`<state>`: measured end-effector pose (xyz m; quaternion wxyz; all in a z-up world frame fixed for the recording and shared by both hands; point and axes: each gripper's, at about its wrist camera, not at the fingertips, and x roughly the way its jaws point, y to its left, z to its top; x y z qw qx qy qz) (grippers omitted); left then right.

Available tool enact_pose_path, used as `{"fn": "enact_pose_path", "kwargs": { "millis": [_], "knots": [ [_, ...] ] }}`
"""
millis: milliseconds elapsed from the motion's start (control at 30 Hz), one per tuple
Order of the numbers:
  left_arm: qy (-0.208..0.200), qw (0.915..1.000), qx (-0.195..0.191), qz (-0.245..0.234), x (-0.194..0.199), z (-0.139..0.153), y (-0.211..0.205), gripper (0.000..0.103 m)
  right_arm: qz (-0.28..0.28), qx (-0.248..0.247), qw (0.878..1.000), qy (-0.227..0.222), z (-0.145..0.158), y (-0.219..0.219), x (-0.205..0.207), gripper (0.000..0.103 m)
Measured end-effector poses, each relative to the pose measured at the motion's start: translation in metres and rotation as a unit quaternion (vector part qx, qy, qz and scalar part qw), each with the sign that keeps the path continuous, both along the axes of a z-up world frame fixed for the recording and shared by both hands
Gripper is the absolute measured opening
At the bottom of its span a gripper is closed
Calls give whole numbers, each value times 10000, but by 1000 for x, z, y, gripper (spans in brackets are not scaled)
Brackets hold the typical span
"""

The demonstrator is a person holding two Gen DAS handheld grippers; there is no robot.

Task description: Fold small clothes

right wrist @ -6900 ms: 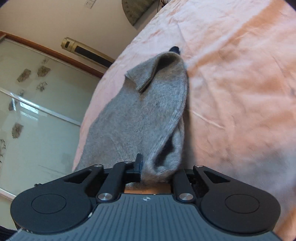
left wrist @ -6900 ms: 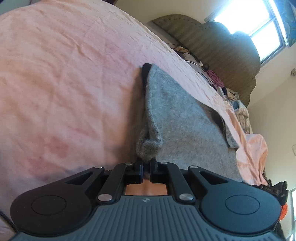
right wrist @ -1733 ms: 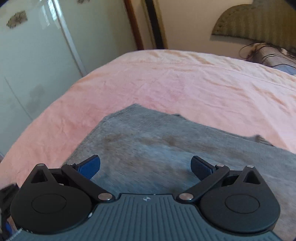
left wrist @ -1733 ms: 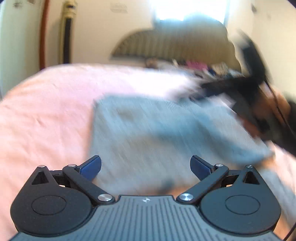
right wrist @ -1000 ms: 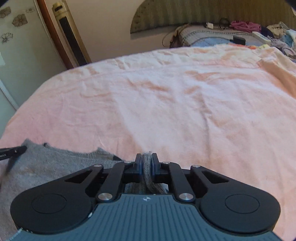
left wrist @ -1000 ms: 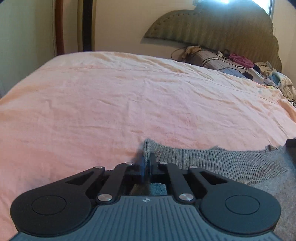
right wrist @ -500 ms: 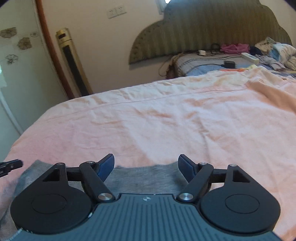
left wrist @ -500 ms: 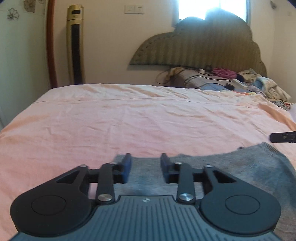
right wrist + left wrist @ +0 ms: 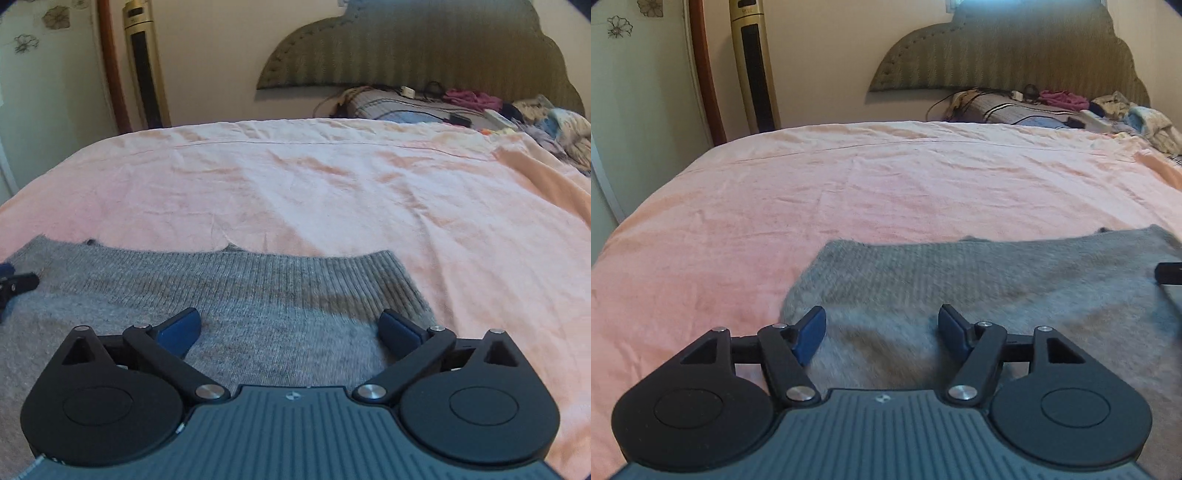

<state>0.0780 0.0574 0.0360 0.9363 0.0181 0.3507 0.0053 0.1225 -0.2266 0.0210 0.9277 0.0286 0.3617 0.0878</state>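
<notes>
1. The grey knitted sweater (image 9: 979, 288) lies flat on the pink bedsheet (image 9: 849, 192), its ribbed far edge running across the left wrist view. Your left gripper (image 9: 882, 328) hangs just above the near-left part of the knit, blue pads (image 9: 809, 332) spread wide with nothing between them. At the right edge a black finger of the other tool shows over the cloth.

2. In the right wrist view the sweater (image 9: 258, 295) fills the lower left, and its ribbed corner ends just beyond your right gripper (image 9: 290, 328). These jaws are also parted and empty — the knit sits under them, not in them. The pink bedsheet (image 9: 332, 184) is bare ahead; a cluttered heap lies by the padded olive headboard (image 9: 424, 48).

3. Judging from this, a fold looks laid and you are between grasps. For the next one, pick matching corners on one edge, pinch all layers deep in the pads, lift evenly — the loose knit will sag and slip otherwise — and lay edge to edge.
</notes>
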Motion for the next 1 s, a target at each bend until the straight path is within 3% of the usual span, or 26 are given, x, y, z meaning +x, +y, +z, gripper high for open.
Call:
{"fn": "enact_pose_path", "kwargs": {
  "millis": [100, 167, 200, 233, 300, 333, 400, 433, 533, 600, 667, 800, 933, 967, 1000],
  "knots": [
    [-110, 9985, -255, -481, -41, 5, -11, 77, 547, 330, 9975, -318, 13, 4, -50, 103],
    [70, 9981, -163, -590, -50, -15, -12, 79, 736, -193, 9971, -24, 1, 14, -65, 103],
    [-256, 9976, -299, -577, -57, -24, -3, 83, 787, -566, 9953, 13, -11, 15, -70, 103],
    [-230, 9968, -516, -557, -55, -23, 4, 86, 899, -812, 9917, -439, -20, 12, -84, 103],
    [-148, 9987, -373, -319, -52, -17, 6, 86, 664, -281, 9971, -255, -15, -7, -80, 103],
    [-90, 9990, -366, -235, -55, -11, 6, 85, 605, -306, 9975, -211, -10, -10, -80, 103],
    [-68, 9979, -644, -59, -75, 2, 14, 85, 437, -448, 9980, -113, -2, -18, -89, 103],
    [-128, 9952, -966, 50, -92, 7, 22, 85, 361, -370, 9985, -158, 1, -26, -99, 103],
    [-70, 9739, -2175, 642, -148, 4, 50, 87, -44, 31, 9993, -371, -3, -61, -135, 103],
    [-12, 9580, -2702, 960, -179, -3, 62, 87, -212, 387, 9986, -296, -17, -82, -152, 103],
    [108, 9416, -3073, 1372, -197, -11, 68, 87, -358, 809, 9946, -534, -15, -94, -163, 103],
    [90, 9181, -3586, 1686, -190, -14, 73, 95, -367, 580, 9969, -379, -18, -88, -153, 103],
    [-34, 8765, -4275, 2214, -170, -24, 80, 94, -337, 581, 9970, -395, -19, -87, -154, 103],
    [-54, 8724, -4311, 2303, -166, -25, 80, 93, -353, 717, 9959, -420, -18, -91, -156, 103],
    [-35, 8727, -4263, 2379, -162, -25, 78, 75, -373, 875, 9945, -446, -19, -95, -157, 103]
  ]
}}
